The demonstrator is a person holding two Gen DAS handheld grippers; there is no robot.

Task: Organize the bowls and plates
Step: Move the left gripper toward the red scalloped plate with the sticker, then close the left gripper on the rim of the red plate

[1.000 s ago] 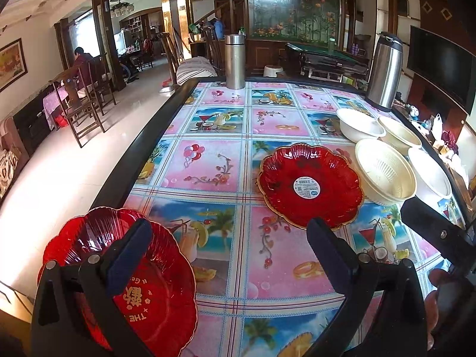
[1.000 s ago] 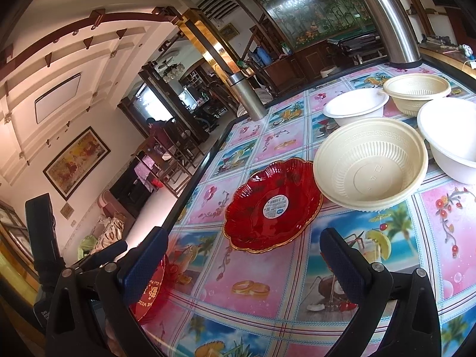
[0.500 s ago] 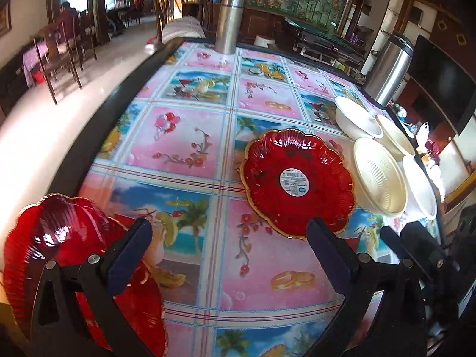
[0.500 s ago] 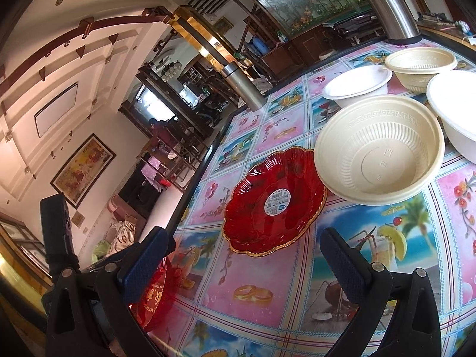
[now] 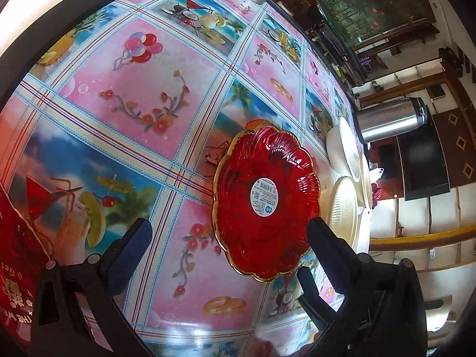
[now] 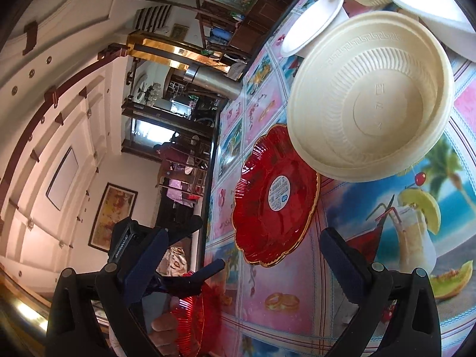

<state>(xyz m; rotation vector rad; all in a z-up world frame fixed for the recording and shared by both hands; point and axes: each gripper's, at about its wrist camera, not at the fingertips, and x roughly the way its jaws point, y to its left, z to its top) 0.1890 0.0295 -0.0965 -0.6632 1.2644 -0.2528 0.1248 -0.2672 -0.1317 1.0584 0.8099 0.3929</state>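
Observation:
A red scalloped plate [image 5: 264, 199] with a white sticker lies on the patterned tablecloth, just ahead of my left gripper [image 5: 229, 247]. That gripper is open and holds nothing. A second red plate [image 5: 17, 282] with gold lettering sits at the near left table edge. My right gripper [image 6: 242, 257] is open too, hovering near the labelled red plate [image 6: 273, 199]. A ribbed cream bowl [image 6: 372, 98] overlaps that plate's far rim. The left gripper [image 6: 190, 255] and a hand [image 6: 163, 330] show low at the left, above the second red plate [image 6: 190, 321].
More cream and white bowls [image 6: 312, 20] cluster beyond the ribbed bowl. A steel thermos [image 5: 389, 122] stands behind the bowls and a steel cup [image 6: 211, 83] at the far end. The table's dark edge [image 5: 44, 26] runs along the left. Chairs and a person [image 6: 172, 151] are in the background.
Both views have rolled sideways and dropped closer to the table. The labelled red plate now looms nearer to both grippers. The second red plate has slid to the left view's edge.

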